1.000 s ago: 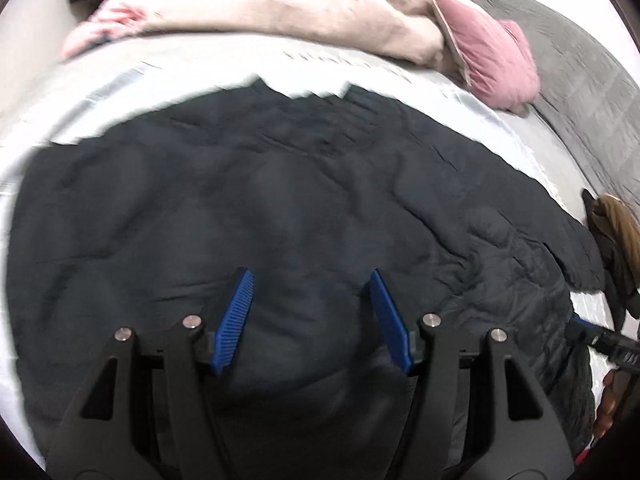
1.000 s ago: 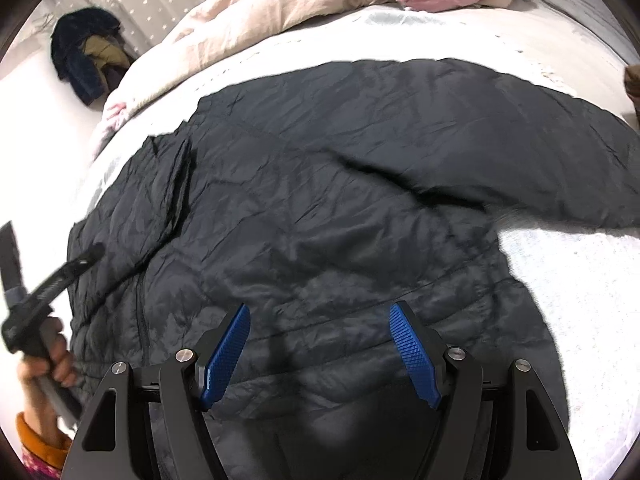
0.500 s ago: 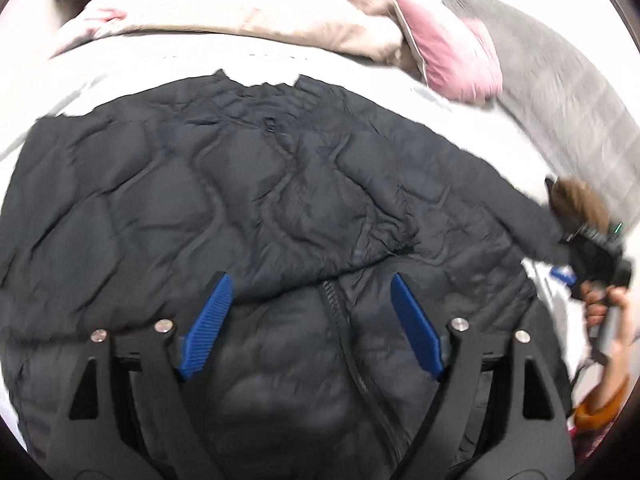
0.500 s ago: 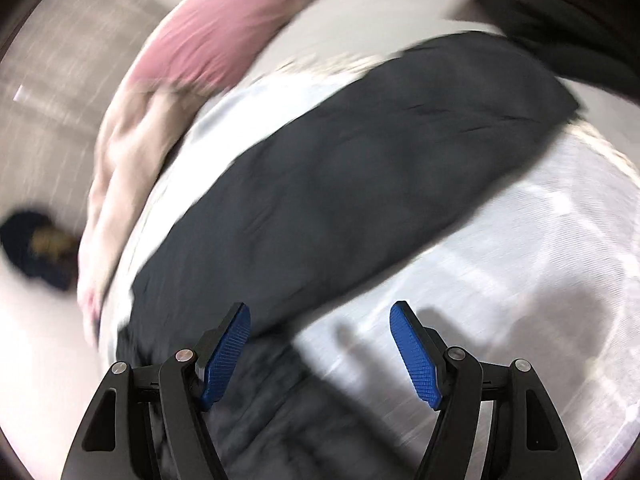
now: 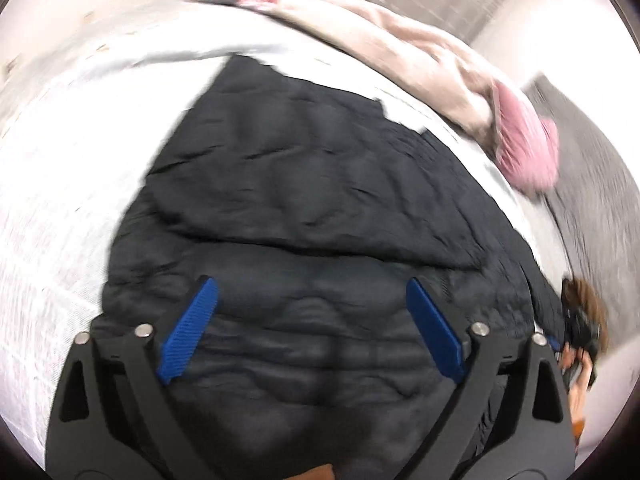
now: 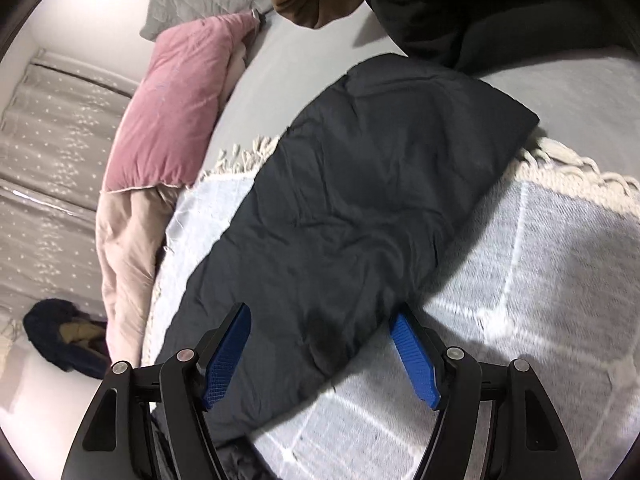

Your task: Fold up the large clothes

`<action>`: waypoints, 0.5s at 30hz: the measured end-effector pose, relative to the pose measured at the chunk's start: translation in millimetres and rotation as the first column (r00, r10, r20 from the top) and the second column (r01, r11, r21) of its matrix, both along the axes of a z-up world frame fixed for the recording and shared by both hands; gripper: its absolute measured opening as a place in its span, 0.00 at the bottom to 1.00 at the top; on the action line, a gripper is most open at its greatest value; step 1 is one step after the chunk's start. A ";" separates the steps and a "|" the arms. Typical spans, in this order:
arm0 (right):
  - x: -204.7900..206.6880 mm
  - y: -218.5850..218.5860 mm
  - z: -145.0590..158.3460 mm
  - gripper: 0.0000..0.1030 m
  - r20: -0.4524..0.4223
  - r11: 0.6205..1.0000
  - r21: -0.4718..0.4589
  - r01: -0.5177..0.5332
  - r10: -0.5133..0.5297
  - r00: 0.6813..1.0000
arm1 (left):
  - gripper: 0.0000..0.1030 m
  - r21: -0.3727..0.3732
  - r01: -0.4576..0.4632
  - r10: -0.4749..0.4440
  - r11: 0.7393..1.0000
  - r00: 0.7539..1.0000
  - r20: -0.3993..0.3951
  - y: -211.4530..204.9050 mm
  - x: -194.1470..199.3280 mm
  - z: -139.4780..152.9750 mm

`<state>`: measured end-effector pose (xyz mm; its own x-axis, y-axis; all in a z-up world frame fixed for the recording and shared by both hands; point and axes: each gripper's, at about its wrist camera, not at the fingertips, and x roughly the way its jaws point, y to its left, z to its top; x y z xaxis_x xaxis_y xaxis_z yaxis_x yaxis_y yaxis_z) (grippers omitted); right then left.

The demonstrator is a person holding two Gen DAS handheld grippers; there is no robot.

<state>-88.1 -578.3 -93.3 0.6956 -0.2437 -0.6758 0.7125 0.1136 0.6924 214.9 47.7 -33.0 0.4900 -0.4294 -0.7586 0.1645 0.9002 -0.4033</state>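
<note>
Right tool (image 6: 320,354), blades apart, hovers over the jacket's (image 6: 340,216) sleeve on the bed (image 6: 560,260); left tool (image 5: 312,332), also apart, hangs above the jacket's (image 5: 320,184) body.

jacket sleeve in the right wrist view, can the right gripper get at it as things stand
Probably yes. The right gripper is open, its blue fingers either side of the black jacket sleeve, which lies flat and uncovered on the pale blanket. Nothing sits between them.

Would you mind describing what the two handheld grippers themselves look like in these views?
The left gripper and right gripper match: matte black angular linkage arms with triangular cut-outs, silver round pivot bolts, and two flat bright-blue ribbed pads as fingertips. No cables or markings show.
</note>
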 end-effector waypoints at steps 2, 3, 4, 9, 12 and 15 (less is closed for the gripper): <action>1.8 0.4 -0.2 0.67 0.023 1.000 -0.007 0.002 -0.002 1.000 | 0.94 -0.023 -0.050 0.049 0.998 0.997 -0.055 10.3 9.0 -9.5; 2.4 1.0 -1.2 0.55 0.040 1.000 -0.006 0.003 -0.002 0.999 | 0.95 -0.044 -0.062 0.059 0.997 0.996 -0.072 14.8 13.6 -13.8; 2.2 0.5 -1.6 0.47 0.053 1.000 0.000 0.000 0.000 0.999 | 0.94 -0.055 -0.081 0.076 0.995 0.994 -0.080 19.1 16.8 -17.4; 9.5 14.7 18.7 0.08 0.038 0.998 -0.068 -0.005 0.008 0.999 | 0.94 -0.106 -0.155 0.139 0.982 0.980 -0.142 34.7 24.6 -23.3; 23.1 37.2 57.8 0.06 0.010 0.979 -0.195 -0.055 0.058 0.998 | 0.95 -0.127 -0.181 0.163 0.975 0.977 -0.135 41.9 25.5 -18.2; 46.0 72.9 107.6 0.06 -0.061 0.923 -0.365 -0.126 0.112 0.992 | 0.95 -0.101 -0.185 0.174 0.978 0.979 -0.101 43.4 24.7 -8.0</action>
